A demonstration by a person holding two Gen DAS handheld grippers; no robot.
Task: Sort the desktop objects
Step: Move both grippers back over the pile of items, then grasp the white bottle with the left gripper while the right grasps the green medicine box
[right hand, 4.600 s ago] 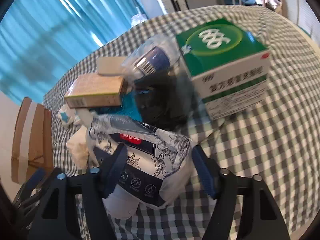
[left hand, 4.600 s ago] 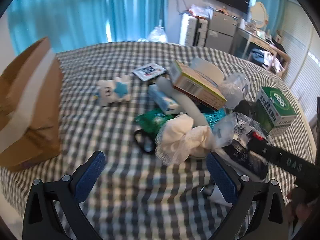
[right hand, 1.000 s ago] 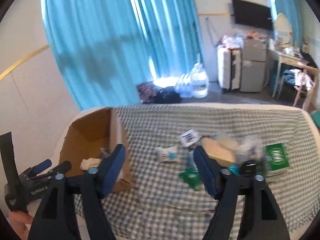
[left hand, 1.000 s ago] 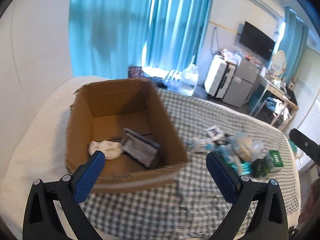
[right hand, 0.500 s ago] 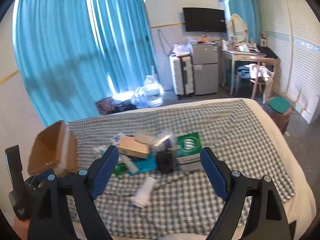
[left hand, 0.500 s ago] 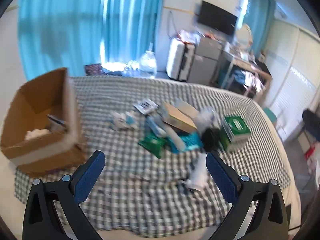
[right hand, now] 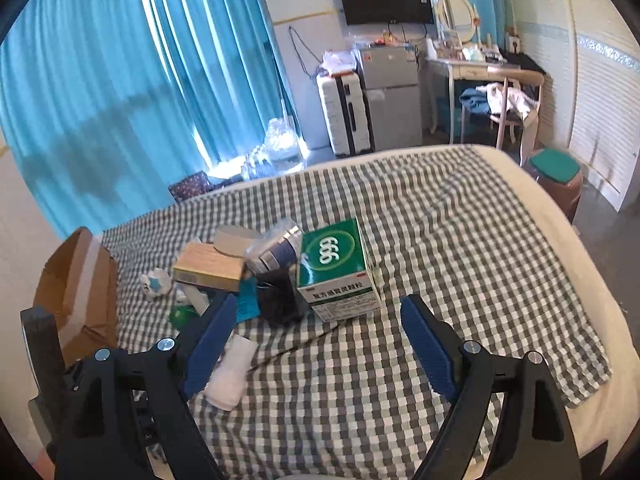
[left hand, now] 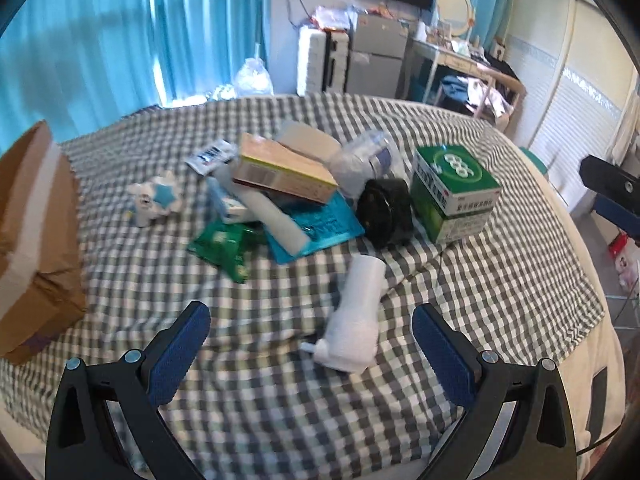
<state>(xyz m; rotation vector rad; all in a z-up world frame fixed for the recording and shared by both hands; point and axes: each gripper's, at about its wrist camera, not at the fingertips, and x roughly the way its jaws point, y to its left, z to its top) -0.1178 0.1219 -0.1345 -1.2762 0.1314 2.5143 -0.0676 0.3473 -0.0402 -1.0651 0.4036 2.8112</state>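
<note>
Both grippers, left (left hand: pixel 310 342) and right (right hand: pixel 316 340), we hold spread wide and empty above the checked cloth (left hand: pixel 500 280), ready to pick. Nearest lies the white plastic bottle (left hand: pixel 356 320); beyond it the clutter includes the green cardboard box (left hand: pixel 454 190). At left, the brown cardboard carton (left hand: pixel 36 240) is cut off, its interior hidden.

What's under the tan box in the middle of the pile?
The tan box rests on a white tube and a teal pouch, with a light-blue packet at its left. Anything further beneath is covered.
</note>
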